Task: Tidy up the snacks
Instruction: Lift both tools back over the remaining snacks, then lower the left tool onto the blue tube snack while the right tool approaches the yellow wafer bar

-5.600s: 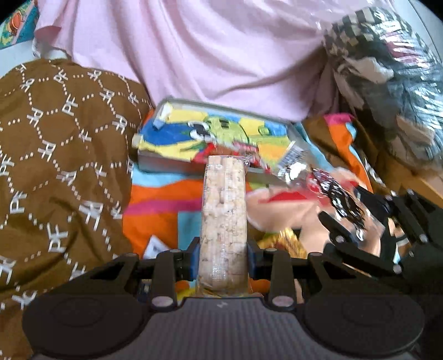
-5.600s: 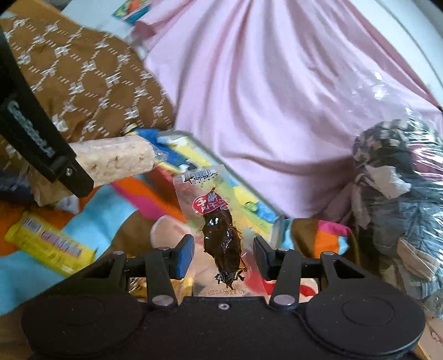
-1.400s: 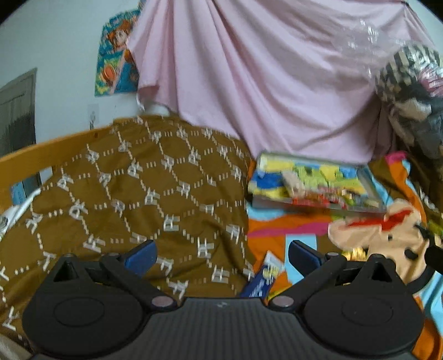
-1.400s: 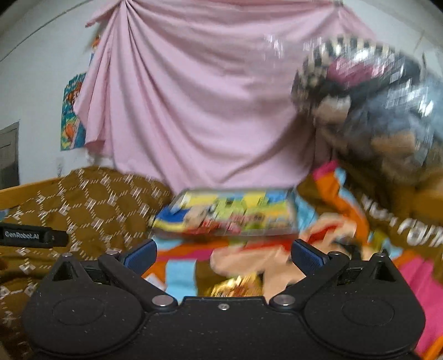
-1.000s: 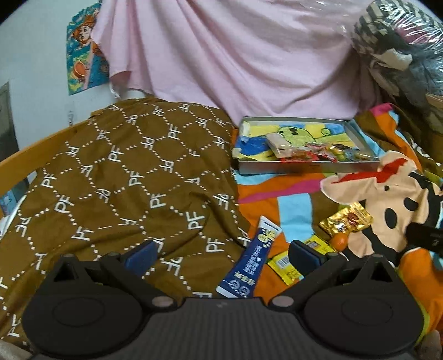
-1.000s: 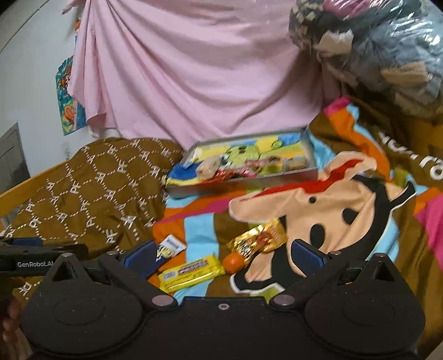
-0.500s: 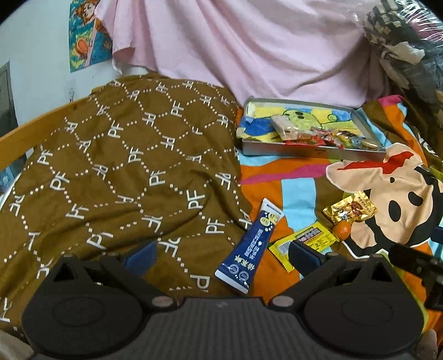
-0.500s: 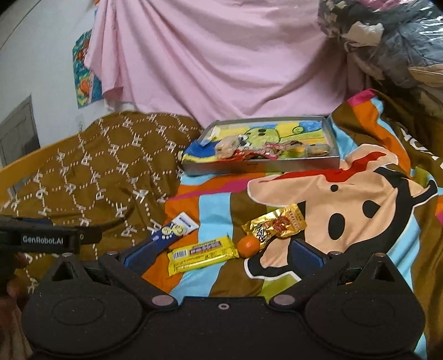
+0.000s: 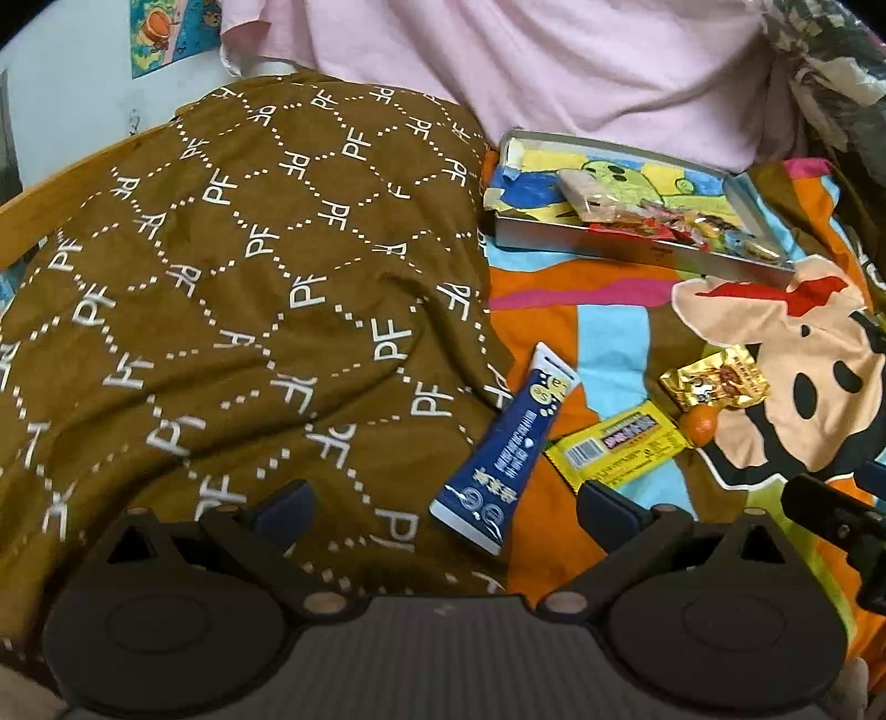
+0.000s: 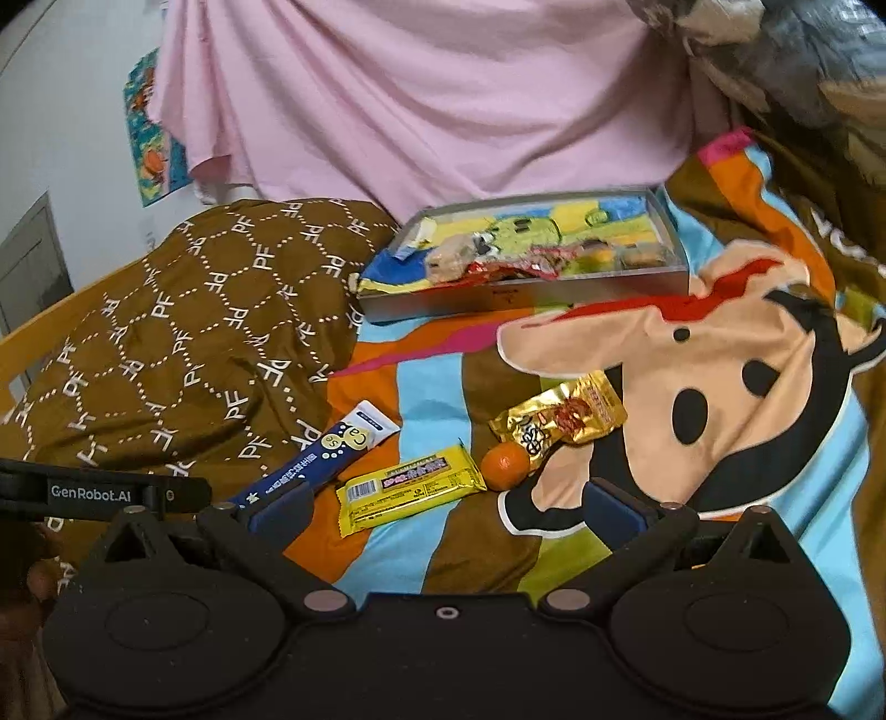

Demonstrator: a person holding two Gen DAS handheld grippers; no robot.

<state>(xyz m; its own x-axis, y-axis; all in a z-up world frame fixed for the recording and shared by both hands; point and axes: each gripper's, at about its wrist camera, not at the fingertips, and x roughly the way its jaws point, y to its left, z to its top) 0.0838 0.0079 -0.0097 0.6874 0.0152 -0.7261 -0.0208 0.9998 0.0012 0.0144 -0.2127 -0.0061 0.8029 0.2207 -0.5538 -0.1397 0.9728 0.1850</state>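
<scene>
A metal tin (image 9: pixel 620 252) (image 10: pixel 515 299) with a cartoon lining sits at the back of the bed and holds a rice bar (image 9: pixel 584 191) (image 10: pixel 448 260) and several small wrapped snacks. Nearer lie a blue tube (image 9: pixel 506 446) (image 10: pixel 326 448), a yellow bar (image 9: pixel 620 446) (image 10: pixel 410 487), a small orange (image 9: pixel 699 425) (image 10: pixel 505 464) and a gold packet (image 9: pixel 714 382) (image 10: pixel 559 421). My left gripper (image 9: pixel 443 504) is open and empty, just short of the tube. My right gripper (image 10: pixel 446 507) is open and empty, just short of the yellow bar.
A brown patterned blanket (image 9: pixel 221 288) (image 10: pixel 183 338) covers the left of the bed. A colourful cartoon sheet (image 9: pixel 775 338) (image 10: pixel 692 376) lies under the snacks. Pink cloth (image 10: pixel 421 105) hangs behind. Bagged clothes (image 10: pixel 803 50) pile at the right. The other gripper (image 9: pixel 836 520) (image 10: pixel 99 493) shows at each view's edge.
Both grippers let go of the rice bar and the dark snack packet, which now lie in the tin, then pulled back and lowered toward the loose snacks.
</scene>
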